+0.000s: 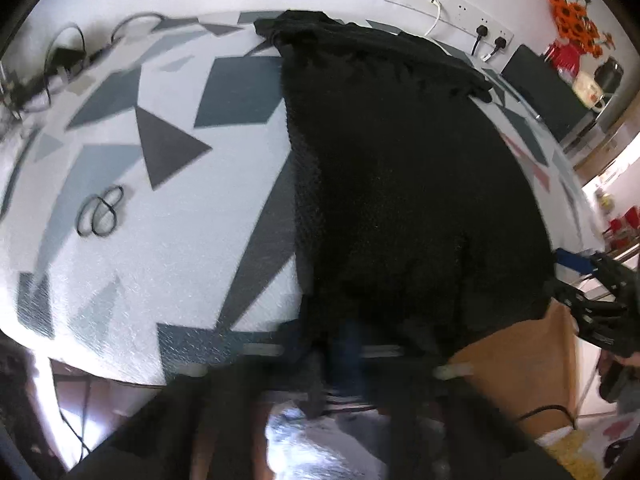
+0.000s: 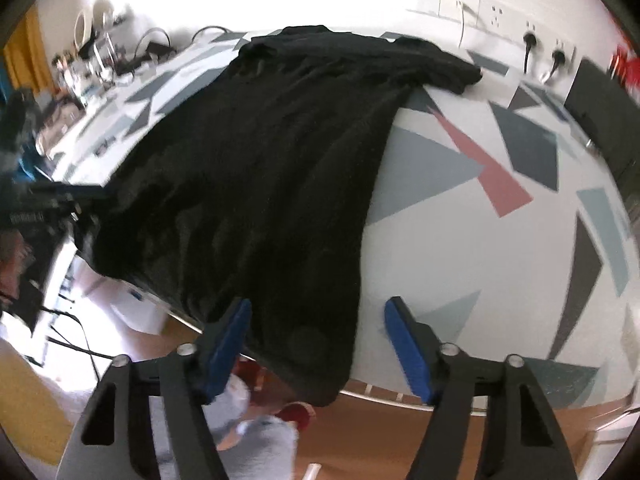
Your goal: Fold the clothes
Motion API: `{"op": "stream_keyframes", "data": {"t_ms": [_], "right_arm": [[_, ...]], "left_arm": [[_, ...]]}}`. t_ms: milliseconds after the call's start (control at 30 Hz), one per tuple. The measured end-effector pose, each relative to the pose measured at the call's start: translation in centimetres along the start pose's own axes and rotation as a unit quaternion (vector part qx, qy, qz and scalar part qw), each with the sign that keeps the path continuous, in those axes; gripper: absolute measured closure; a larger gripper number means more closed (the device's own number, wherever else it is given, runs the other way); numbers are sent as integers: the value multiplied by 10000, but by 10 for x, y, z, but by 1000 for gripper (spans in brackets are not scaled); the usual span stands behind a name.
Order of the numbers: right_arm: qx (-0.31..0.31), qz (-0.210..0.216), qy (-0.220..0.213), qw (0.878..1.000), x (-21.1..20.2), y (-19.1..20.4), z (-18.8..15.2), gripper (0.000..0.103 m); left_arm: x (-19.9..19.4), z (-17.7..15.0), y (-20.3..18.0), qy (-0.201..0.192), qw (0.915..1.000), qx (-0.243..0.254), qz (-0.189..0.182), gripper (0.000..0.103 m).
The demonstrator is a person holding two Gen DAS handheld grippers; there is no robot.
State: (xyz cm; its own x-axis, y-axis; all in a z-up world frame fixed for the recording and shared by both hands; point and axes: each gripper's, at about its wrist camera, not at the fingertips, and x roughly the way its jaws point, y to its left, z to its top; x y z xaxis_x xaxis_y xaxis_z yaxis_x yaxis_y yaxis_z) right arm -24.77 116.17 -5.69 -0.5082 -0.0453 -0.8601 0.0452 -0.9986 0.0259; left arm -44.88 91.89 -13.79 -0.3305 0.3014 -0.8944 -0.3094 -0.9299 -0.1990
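Ahead-left of the left gripper, tablecloth [image 1: 168, 248] lies bare except hair ties [image 1: 100, 212]; cables [image 1: 60, 64] crowd the far edge. Black garment [image 1: 400, 160] blocks ahead-right.

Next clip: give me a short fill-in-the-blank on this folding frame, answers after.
1. The garment on the table is ____ in colour.
2. The right gripper has its jaws ____.
3. The pads on the right gripper are ____.
4. The garment's near edge hangs over the table's ____.

Missing words: black; open; blue; edge
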Motion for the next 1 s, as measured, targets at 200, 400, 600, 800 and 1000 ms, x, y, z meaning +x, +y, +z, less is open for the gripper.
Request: {"op": "stream_keyframes", "data": {"t_ms": [200, 400, 600, 800, 1000], "right_arm": [[-126, 382, 118, 9991, 0, 2, 8, 99], [529, 1088, -607, 9908, -50, -39, 29, 100], [454, 1468, -1338, 9790, -110, -58, 35, 100], [422, 1615, -1907, 9673, -157, -61, 43, 100], [669, 1363, -2058, 9667, -152, -72, 69, 100]], "left_arm": [[-18, 2, -3, -189, 9996, 35, -229, 98], [-65, 12, -9, -771, 9951, 66, -608, 98], [-112, 17, -27, -1389, 9851, 249, -988, 98], [-142, 27, -30, -1776, 9769, 266, -1161, 98], [-138, 73, -12, -1842, 9754, -209, -1195, 98]]}}
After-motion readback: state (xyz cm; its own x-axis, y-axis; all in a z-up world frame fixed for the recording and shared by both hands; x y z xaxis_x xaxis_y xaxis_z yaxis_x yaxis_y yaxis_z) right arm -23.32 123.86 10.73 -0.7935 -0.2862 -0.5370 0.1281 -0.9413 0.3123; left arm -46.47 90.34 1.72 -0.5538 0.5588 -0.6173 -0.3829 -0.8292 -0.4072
